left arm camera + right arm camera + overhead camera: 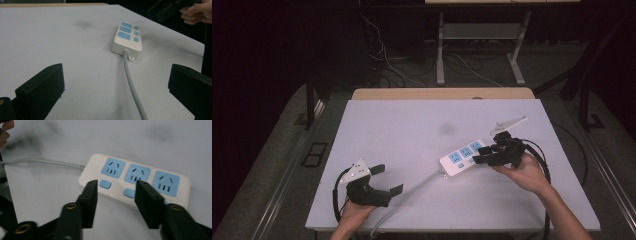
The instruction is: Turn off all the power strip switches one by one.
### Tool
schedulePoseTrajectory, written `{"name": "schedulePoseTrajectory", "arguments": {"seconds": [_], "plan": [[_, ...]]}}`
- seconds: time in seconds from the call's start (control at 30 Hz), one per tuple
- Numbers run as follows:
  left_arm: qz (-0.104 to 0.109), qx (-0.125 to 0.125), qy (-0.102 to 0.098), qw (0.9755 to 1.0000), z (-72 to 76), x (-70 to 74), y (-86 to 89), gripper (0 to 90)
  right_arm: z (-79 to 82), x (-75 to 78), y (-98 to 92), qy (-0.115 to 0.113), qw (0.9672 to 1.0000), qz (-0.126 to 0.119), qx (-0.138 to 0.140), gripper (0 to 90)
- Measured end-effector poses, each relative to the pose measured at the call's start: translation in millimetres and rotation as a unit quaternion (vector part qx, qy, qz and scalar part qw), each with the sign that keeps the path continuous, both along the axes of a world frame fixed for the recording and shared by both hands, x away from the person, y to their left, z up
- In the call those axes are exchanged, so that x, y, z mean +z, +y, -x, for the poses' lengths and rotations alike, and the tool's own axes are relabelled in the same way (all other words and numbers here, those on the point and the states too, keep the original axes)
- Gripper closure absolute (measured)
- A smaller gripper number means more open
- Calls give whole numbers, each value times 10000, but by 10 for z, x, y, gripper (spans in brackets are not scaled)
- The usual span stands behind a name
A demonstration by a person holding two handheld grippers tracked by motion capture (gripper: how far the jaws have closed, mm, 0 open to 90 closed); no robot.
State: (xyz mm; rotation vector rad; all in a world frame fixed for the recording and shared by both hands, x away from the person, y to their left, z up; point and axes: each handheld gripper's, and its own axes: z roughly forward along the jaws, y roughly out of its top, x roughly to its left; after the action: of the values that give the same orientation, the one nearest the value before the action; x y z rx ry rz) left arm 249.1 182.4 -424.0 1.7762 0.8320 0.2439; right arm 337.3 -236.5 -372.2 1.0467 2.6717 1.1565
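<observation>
Left tongs [386,179] gape empty near the tabletop's [412,130] front, while right tongs [480,154], half-open, seemingly hover clear above the power strip [460,157], gripping nothing.

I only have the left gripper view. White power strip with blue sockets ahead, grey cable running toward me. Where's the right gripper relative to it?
Observer: The right gripper hovers at the far end of the white power strip, opposite the cable end.
Operator: Gripping it?
Observer: No. In the right gripper view its jaws stand apart above the blue switch buttons, nothing between them.
Operator: How many sockets?
Observer: Three blue sockets in a row, a button beside each.
</observation>
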Motion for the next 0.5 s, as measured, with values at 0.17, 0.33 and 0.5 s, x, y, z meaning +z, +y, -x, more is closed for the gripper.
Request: {"name": "schedulePoseTrajectory", "arguments": {"seconds": [0.17,0.33,0.5], "plan": [[14,34,0,10000,-1,1,7,0,162,17,-133,-260,9989,-131,-379,306],[28,78,18,10000,-3,-1,17,0,360,-19,-257,-399,9960,-348,-715,116],[2,83,30,10000,-4,-4,22,0,551,-111,-361,-309,9941,-535,-894,5]]}}
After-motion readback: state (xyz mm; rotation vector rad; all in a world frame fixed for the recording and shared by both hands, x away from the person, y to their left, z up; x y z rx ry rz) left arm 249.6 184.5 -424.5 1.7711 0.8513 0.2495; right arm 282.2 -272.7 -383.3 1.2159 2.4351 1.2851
